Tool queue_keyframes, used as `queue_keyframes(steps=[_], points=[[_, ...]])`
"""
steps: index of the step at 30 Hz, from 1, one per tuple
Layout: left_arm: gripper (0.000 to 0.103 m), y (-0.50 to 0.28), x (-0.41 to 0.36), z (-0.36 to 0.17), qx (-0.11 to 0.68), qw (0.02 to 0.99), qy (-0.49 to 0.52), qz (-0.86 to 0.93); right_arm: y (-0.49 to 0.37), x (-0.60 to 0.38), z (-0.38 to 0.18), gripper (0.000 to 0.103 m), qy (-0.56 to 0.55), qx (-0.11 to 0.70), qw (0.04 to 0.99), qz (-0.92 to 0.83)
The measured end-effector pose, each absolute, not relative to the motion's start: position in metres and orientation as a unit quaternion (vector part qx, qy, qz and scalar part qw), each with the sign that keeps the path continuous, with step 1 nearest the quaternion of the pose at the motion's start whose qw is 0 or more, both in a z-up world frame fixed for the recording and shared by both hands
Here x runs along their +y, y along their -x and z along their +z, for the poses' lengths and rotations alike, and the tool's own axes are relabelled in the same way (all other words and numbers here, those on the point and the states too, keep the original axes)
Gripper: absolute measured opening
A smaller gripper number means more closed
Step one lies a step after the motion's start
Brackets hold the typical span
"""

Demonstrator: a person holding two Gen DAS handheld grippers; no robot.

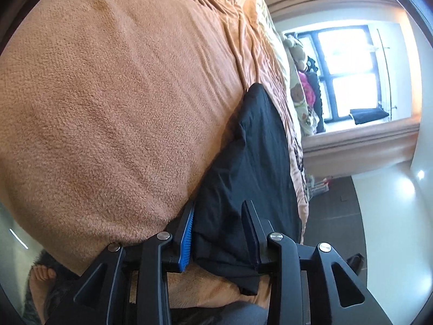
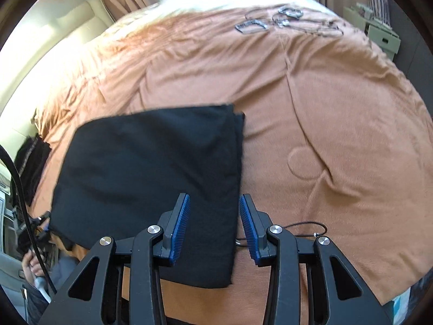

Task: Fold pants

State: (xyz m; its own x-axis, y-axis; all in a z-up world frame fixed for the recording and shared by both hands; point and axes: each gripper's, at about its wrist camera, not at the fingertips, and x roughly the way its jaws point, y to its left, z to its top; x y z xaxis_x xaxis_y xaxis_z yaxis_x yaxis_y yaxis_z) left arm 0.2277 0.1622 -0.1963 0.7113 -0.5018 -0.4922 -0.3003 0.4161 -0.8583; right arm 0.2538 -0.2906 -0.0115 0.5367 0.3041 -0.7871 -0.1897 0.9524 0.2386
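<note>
The black pants (image 2: 151,176) lie folded into a flat rectangle on the orange blanket (image 2: 324,103) of the bed. My right gripper (image 2: 214,203) is open, its jaws apart over the near right edge of the pants, holding nothing. In the left wrist view, tilted sideways, my left gripper (image 1: 219,211) is open with its jaws on either side of a corner of the pants (image 1: 251,162); the cloth lies between them without being pinched.
A thin black cable (image 2: 305,230) lies on the blanket near my right gripper. Cables and small items (image 2: 273,20) lie at the far end of the bed. A window (image 1: 349,73) and stuffed toys (image 1: 297,75) are beyond the bed.
</note>
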Motion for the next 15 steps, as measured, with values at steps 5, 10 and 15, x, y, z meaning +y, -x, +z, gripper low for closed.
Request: queue_keyframes(steps=[5, 10, 15], points=[[0.014, -0.227, 0.159, -0.198, 0.378, 0.754, 0.533, -0.067, -0.239, -0.262, -0.003, 0.036, -0.055, 0.446, 0.878, 0.162], [0.007, -0.222, 0.159, -0.19, 0.367, 0.759, 0.532, -0.077, -0.232, -0.229, -0.012, 0.036, -0.058, 0.443, 0.877, 0.179], [0.006, -0.218, 0.157, -0.176, 0.354, 0.768, 0.526, -0.089, -0.233, -0.188, -0.035, 0.036, -0.055, 0.453, 0.866, 0.203]])
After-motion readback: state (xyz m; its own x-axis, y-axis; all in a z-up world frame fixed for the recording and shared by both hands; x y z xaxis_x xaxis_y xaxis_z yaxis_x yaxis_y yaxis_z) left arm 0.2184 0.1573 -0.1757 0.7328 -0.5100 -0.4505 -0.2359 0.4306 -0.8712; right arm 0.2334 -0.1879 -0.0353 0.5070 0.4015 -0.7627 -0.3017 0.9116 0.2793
